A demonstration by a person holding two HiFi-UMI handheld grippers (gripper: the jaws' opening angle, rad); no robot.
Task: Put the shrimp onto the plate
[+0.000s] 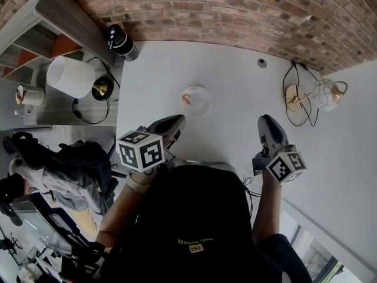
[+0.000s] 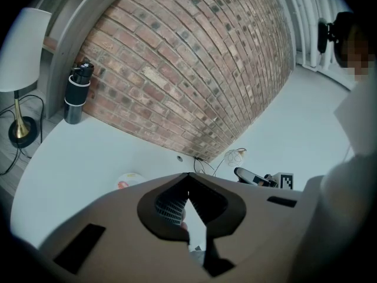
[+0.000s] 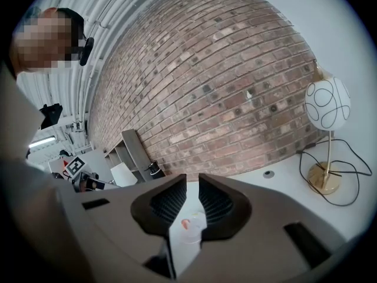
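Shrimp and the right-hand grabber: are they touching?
Apart. In the head view the shrimp lies on the plate, with bare white table between the plate and the right gripper.

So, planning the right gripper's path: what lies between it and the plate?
Nothing: in the head view only bare white table separates the right gripper from the plate, which holds the shrimp.
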